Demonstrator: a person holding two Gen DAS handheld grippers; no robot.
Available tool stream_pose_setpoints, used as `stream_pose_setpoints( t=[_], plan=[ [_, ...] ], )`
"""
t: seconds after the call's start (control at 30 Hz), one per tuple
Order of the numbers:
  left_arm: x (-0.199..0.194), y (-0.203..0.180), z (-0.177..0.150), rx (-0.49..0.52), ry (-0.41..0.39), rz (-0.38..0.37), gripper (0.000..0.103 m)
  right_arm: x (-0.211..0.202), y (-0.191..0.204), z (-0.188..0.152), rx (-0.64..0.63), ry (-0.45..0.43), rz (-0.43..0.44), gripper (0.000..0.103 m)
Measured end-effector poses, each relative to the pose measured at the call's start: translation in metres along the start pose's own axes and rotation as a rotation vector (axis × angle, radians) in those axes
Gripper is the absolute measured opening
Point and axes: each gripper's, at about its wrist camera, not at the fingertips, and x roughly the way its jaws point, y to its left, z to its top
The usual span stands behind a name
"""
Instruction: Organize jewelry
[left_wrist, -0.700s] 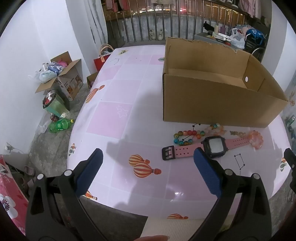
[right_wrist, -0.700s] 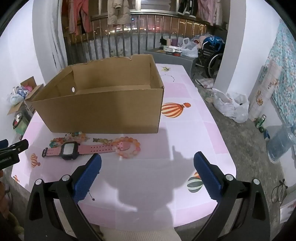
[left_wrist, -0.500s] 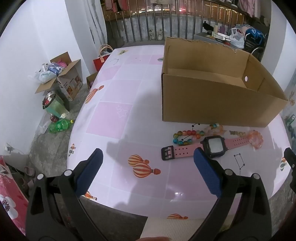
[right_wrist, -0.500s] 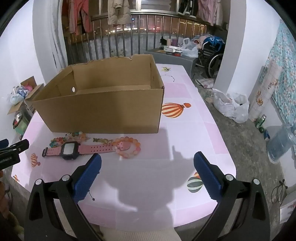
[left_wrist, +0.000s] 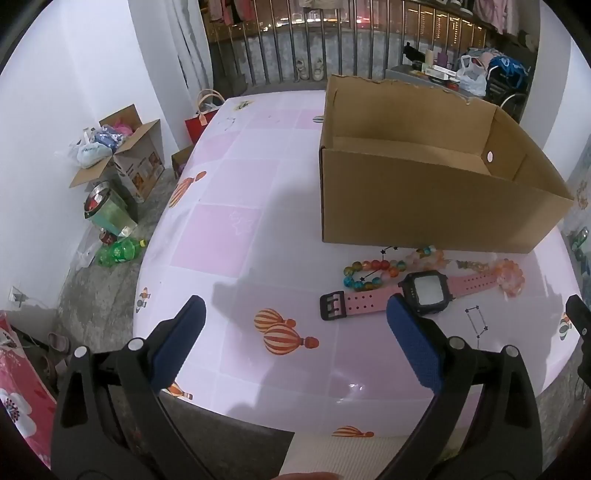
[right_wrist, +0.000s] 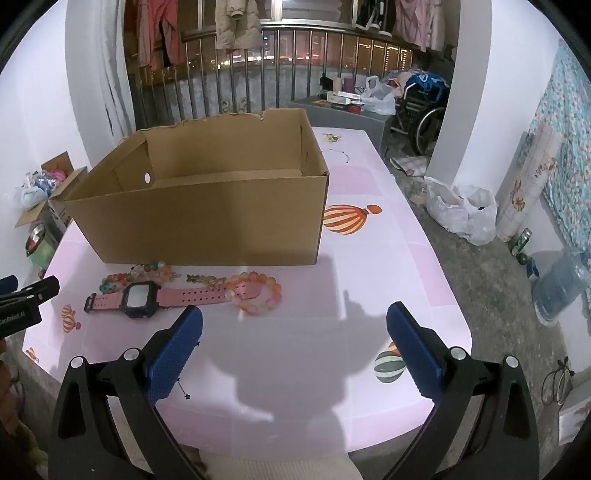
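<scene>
Left wrist view, left gripper (left_wrist: 293, 325): tilted steeply down over the desk (left_wrist: 229, 236); fingers (left_wrist: 179, 343) spread wide, holding nothing.
Left wrist view, jewelry: pink watch (left_wrist: 417, 293) just beyond the right finger, multicolored bead bracelet (left_wrist: 369, 273) behind it, before the open cardboard box (left_wrist: 424, 206).
Right wrist view, right gripper (right_wrist: 294, 325): angled down at bare desk; fingers (right_wrist: 413, 347) fully apart, empty.
Right wrist view, jewelry: watch (right_wrist: 162, 295) ahead-left; orange bead bracelet (right_wrist: 258, 293) over its strap end.

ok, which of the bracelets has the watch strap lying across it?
The pale orange-pink bead bracelet at the strap's free end; the strap tip lies inside its ring. The multicoloured bead bracelet sits behind the watch, near the buckle end.
</scene>
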Motion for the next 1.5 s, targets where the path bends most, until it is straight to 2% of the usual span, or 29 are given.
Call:
stream_pose_setpoints(
  t=[1.5],
  plan=[
    [0.0013, -0.0002, 0.0005, 0.002, -0.003, 0.0, 0.095, -0.0024, 0.0022, -0.0016, -0.004, -0.008, 0.001, 0.097]
  ],
)
